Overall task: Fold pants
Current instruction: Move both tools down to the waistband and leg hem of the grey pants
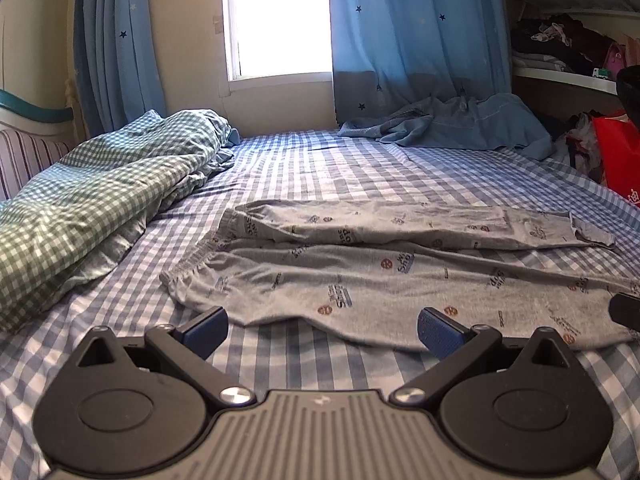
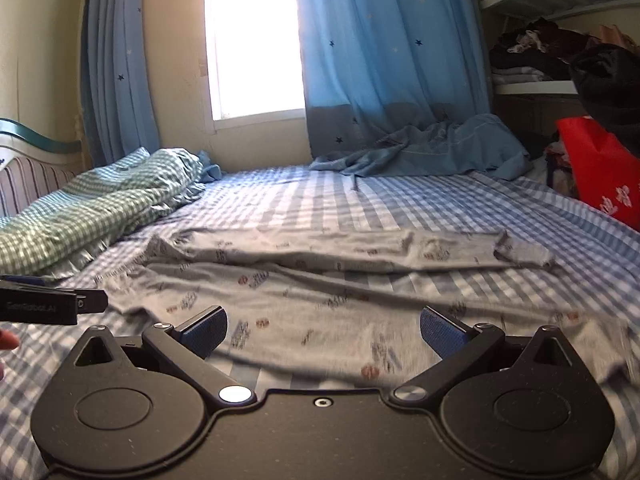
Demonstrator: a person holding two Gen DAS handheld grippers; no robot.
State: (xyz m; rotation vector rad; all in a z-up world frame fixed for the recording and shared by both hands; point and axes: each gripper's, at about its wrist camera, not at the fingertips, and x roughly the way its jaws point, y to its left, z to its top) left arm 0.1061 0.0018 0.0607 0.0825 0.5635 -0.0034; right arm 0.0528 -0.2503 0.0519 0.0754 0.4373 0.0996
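Fingers of the left gripper spread wide, blue-padded, grasping nothing, poised low over the bed just short of the near hem of the grey printed pants. Fingers of the right gripper likewise released and empty, hovering above the near leg of the same pants, cloth showing in the gap between them. Pants spread flat across the blue-and-white checked sheet, directly ahead of both pairs of fingers, elastic waistband toward the left, two legs running off to the right, the far leg lying past the near one with a strip of sheet showing between them toward the cuffs; the far cuff slightly turned up. Ahead and to the left of the fingers, a rumpled green gingham duvet heaped against a striped headboard. Far ahead, beyond the pants, a bright window flanked by blue star-print curtains, with a crumpled blue garment at the foot of the right curtain. Off to the right of the fingers, white shelves stacked with dark clothing, and a red bag below them. At the left edge of the right wrist view, the tip of the other gripper, dark and flat, close above the sheet.
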